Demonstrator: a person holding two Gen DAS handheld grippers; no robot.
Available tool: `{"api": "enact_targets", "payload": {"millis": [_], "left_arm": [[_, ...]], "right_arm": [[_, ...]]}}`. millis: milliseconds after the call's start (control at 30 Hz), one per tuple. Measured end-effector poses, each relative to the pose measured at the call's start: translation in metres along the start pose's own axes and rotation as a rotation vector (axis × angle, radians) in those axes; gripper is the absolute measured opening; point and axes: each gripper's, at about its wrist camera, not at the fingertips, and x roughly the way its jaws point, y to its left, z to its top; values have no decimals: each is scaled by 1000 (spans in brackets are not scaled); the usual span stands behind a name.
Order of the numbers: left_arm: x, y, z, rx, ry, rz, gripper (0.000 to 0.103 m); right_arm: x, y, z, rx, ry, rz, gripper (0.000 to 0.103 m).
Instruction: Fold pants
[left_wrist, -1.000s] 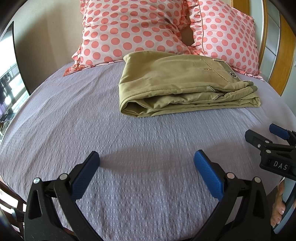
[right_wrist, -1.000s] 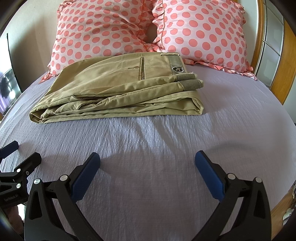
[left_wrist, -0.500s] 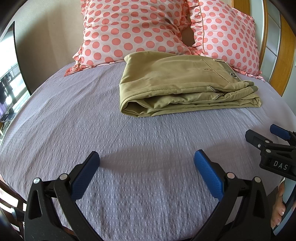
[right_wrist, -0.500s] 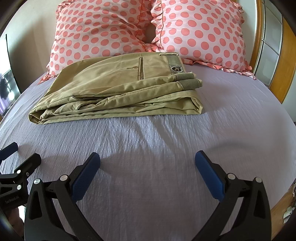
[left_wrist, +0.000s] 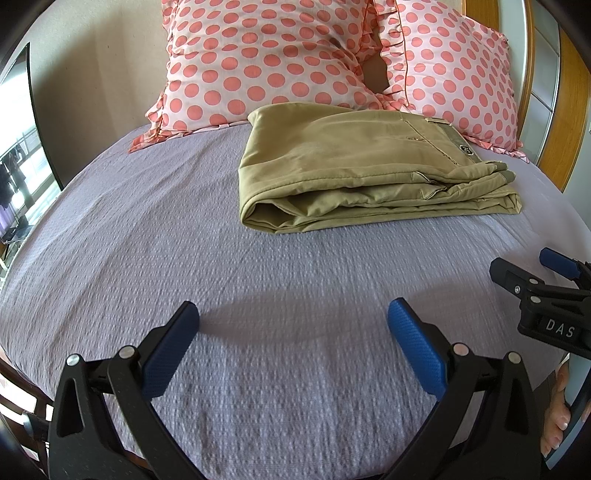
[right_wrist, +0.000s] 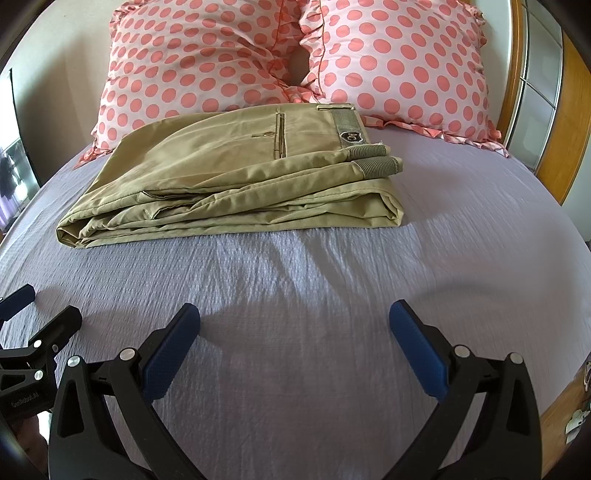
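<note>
Pillows: two pink polka-dot pillows along the top of the frame, left and right, touching at the middle.
Pants: khaki pants, folded into a flat stack, upper centre of the right wrist view, on the lilac bedspread just below the pillows; long axis runs left to right, folded bend at the left, ribbed cuffs and waistband patch at the right.
Left gripper: lower centre of its view, low over bare bedspread, well apart from the pants; jaws spread wide, gripping nothing.
Right gripper: same pose in its view, jaws spread wide, gripping nothing.
</note>
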Motion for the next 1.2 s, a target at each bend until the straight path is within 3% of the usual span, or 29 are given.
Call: {"api": "enact_targets", "payload": {"millis": [1200], "left_arm": [[0,-1,-1,-2,-3,3,101]], "right_arm": [[0,-1,0,1,1,-1,102]]}}
